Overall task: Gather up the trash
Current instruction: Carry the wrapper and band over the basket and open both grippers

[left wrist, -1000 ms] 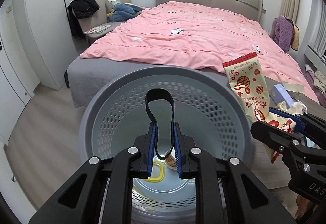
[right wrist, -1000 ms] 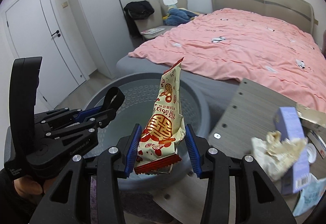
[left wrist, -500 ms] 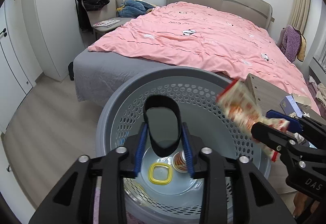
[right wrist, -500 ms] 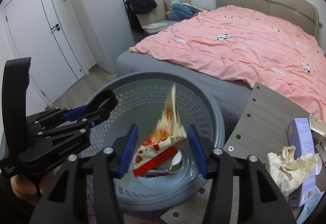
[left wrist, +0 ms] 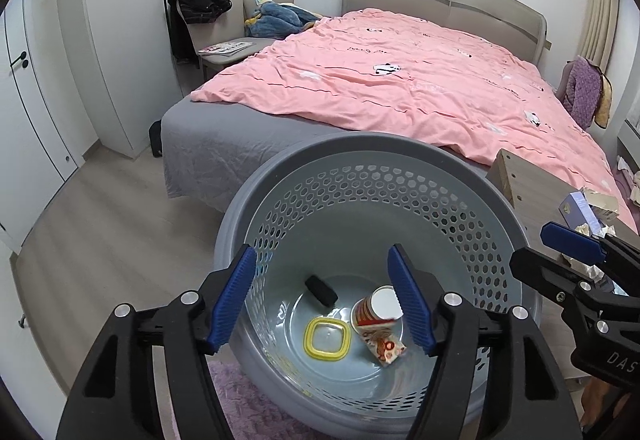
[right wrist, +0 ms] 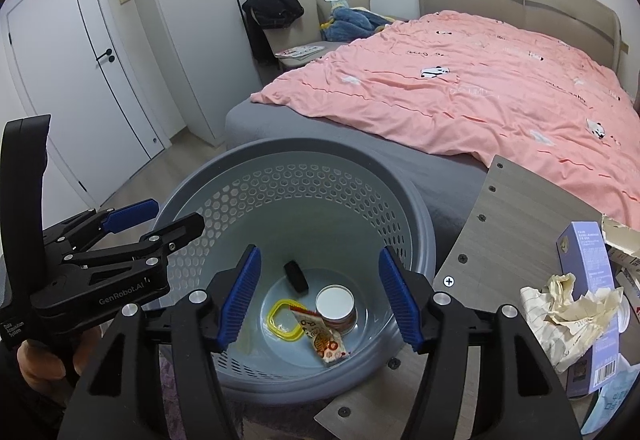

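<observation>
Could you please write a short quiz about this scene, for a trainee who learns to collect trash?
1. True or false: the snack wrapper lies inside the grey basket.
2. Which thing is still on the wooden table? A) the yellow ring B) the crumpled paper C) the black band
3. Fill in: in the basket, next to the wrapper, lies a paper ____.

Key:
1. True.
2. B; the ring and the band lie at the bottom of the basket.
3. cup.

Both the left gripper and the right gripper are opening, with nothing between their jaws.
</observation>
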`<control>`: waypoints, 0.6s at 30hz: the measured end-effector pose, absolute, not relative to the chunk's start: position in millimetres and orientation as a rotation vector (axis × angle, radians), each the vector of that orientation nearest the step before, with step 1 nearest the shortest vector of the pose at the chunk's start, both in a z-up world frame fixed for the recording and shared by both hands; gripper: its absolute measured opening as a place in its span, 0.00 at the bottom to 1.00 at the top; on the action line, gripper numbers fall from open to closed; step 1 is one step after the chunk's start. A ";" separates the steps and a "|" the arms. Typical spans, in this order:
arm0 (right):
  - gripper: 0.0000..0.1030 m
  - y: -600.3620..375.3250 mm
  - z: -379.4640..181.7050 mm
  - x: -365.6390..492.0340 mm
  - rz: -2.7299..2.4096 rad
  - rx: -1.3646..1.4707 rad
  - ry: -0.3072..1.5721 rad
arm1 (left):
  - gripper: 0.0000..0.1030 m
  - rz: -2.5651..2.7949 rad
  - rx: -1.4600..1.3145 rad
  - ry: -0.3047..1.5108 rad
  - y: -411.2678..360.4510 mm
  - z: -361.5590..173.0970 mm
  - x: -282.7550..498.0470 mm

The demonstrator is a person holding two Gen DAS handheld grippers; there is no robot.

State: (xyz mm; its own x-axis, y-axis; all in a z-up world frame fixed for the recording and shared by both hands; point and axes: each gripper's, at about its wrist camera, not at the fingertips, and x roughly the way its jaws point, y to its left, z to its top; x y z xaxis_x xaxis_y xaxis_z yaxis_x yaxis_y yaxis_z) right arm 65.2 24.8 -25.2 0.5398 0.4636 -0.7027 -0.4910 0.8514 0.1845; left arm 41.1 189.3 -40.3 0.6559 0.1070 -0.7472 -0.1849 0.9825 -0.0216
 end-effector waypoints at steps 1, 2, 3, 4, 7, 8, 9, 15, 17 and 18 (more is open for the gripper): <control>0.59 24.4 -25.5 64.2 0.568 -0.035 0.825 | 0.66 0.167 -0.097 0.839 189.8 -40.2 40.7; 0.59 23.7 -25.8 63.4 0.568 -0.034 0.826 | 0.66 0.169 -0.096 0.838 189.3 -39.8 40.0; 0.59 23.3 -25.8 62.7 0.568 -0.033 0.826 | 0.67 0.172 -0.094 0.837 188.6 -39.4 39.4; 0.59 23.1 -25.8 62.2 0.568 -0.032 0.825 | 0.68 0.173 -0.092 0.837 188.8 -39.1 39.0; 0.60 22.7 -25.3 61.3 0.568 -0.031 0.823 | 0.68 0.177 -0.087 0.833 188.0 -37.3 37.4; 0.61 22.3 -24.8 60.3 0.568 -0.029 0.821 | 0.69 0.178 -0.085 0.830 188.1 -36.8 37.2; 0.61 22.2 -24.0 59.1 0.568 -0.029 0.818 | 0.69 0.180 -0.083 0.827 187.7 -35.7 36.2; 0.62 20.1 -20.5 54.8 0.568 -0.022 0.805 | 0.72 0.186 -0.076 0.816 185.5 -30.9 30.2; 0.62 18.5 -19.3 53.1 0.567 -0.020 0.801 | 0.72 0.186 -0.074 0.816 184.8 -29.9 28.5; 0.62 17.5 -18.5 52.2 0.567 -0.018 0.799 | 0.72 0.186 -0.072 0.815 184.3 -29.6 27.7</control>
